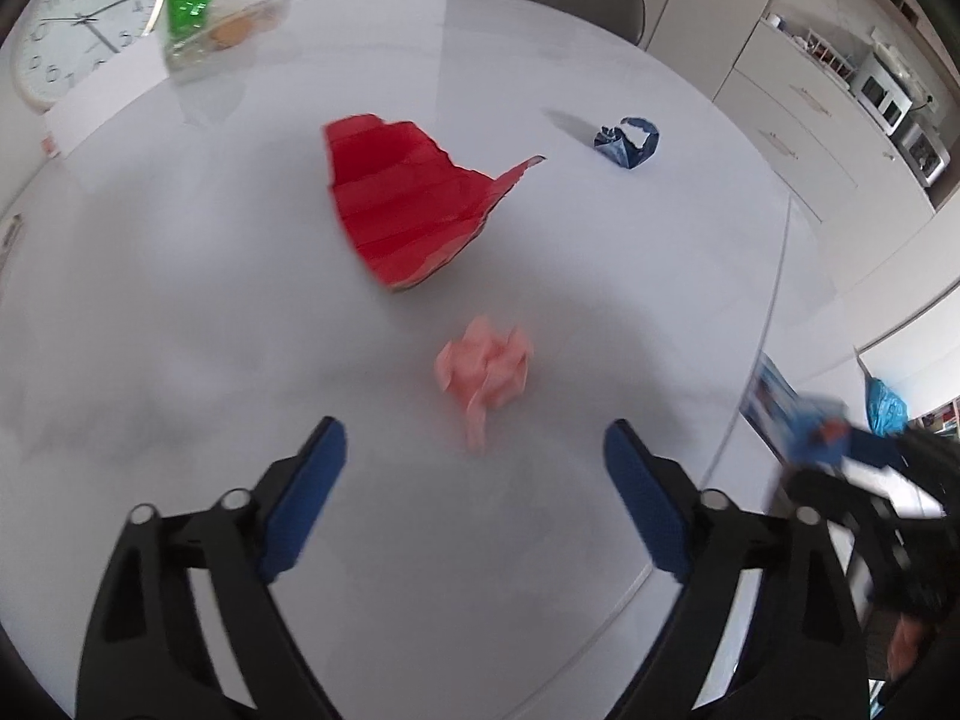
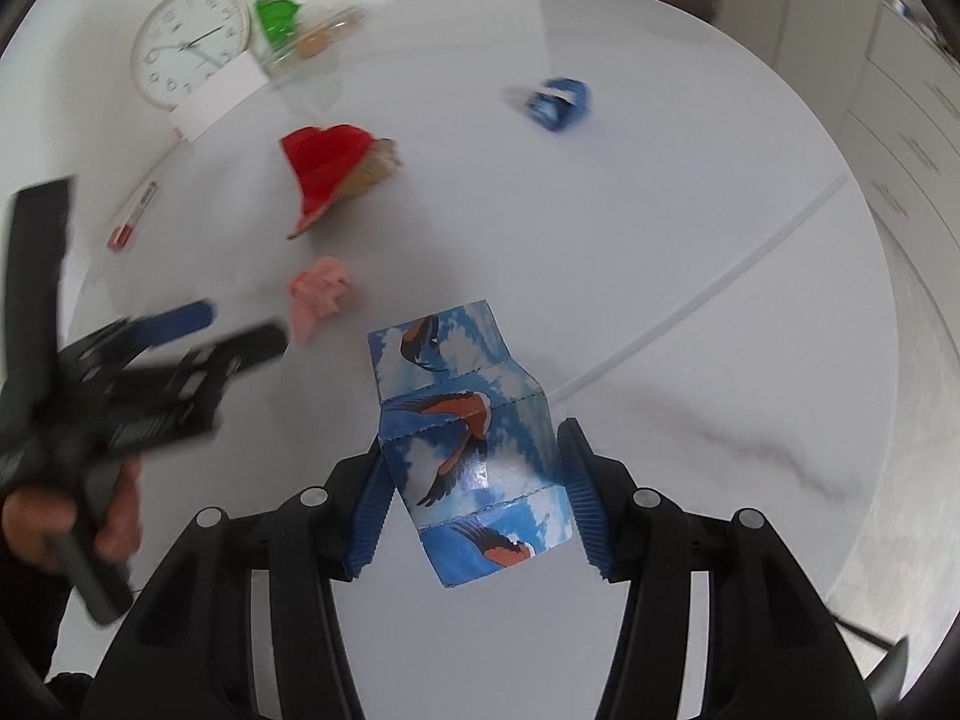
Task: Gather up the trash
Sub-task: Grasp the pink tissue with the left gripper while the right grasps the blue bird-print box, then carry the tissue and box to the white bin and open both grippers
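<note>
In the right wrist view, the right gripper pinches a folded blue paper printed with birds; its blue pads press on the paper's two sides, low in the centre of the frame, above the white table. At the left edge the left gripper shows blurred, held by a hand, its tips just beside a pink wad; whether they touch it cannot be told from here.

In the left wrist view the left gripper stands spread, nothing between its pads, and the pink wad lies on the table just above the gap, in the centre of the frame. A torn red paper lies above it, well apart from a small blue wad at the upper right. At the upper left sit a clock and a green wrapper. The right gripper with its blue paper appears blurred at the right edge
</note>
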Demonstrator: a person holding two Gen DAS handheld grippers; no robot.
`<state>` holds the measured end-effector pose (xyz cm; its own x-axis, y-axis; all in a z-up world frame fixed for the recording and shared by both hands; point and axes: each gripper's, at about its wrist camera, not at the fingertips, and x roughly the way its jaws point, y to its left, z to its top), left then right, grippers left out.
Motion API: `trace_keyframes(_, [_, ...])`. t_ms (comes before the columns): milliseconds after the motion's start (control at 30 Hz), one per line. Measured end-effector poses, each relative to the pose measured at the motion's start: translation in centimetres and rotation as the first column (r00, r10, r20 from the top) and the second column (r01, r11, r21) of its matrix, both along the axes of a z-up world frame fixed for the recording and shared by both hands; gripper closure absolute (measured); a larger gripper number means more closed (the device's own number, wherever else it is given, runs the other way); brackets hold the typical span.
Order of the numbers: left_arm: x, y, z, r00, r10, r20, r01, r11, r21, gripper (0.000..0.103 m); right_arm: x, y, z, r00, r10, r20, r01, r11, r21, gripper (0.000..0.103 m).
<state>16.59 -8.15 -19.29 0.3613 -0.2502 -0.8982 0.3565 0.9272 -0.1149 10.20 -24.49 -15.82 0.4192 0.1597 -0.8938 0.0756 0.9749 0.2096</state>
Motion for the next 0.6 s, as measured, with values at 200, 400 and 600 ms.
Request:
trace_keyframes(200, [2.7, -1.5, -2.1, 0.999, -0.011, -0.040, 0.011, 1.000, -0.004, 0.047, -1.0, -1.5, -0.7, 0.998, -0.057, -0.020, 0.057, 0.998, 0.006, 0.049])
trace_keyframes(400, [2.7, -1.3, -2.5, 0.998, -0.001, -0.062, -0.001, 1.000, -0.031, 0.065, -1.2, -1.8, -0.5, 0.997, -0.072, -0.013, 0.072, 0.997, 0.005, 0.049])
trace_keyframes(600, [0.1, -0.4, -0.2, 0.999, -0.011, -0.036, 0.010, 0.999, -0.030, 0.065, -2.0, -1.3, 0.7, 0.998, -0.066, 0.020, 0.066, 0.998, 0.010, 0.049])
